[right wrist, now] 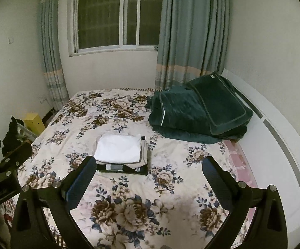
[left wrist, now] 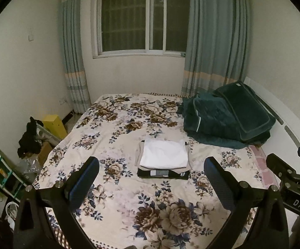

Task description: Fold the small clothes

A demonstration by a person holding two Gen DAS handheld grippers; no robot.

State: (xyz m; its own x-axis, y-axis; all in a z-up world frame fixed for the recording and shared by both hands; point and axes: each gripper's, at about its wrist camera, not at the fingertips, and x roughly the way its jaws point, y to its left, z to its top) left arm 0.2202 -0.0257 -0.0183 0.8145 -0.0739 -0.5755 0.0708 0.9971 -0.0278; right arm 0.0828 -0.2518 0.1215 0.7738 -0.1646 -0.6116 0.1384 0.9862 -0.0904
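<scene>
A small stack of folded clothes (left wrist: 164,159) lies in the middle of the floral bed sheet (left wrist: 116,137): a white piece (left wrist: 163,153) on top, a beige one under it, a black one (left wrist: 162,174) at the bottom. The stack also shows in the right wrist view (right wrist: 120,155). My left gripper (left wrist: 151,166) is open and empty, held above the bed on the near side of the stack. My right gripper (right wrist: 149,166) is open and empty, to the right of the left one, near side of the stack.
A dark green folded quilt and pillow (left wrist: 228,118) lie at the bed's far right by the white headboard (right wrist: 278,141). A window (left wrist: 141,20) with curtains is behind. A yellow box (left wrist: 55,125), dark cloth (left wrist: 29,137) and a shelf (left wrist: 0,172) stand left of the bed.
</scene>
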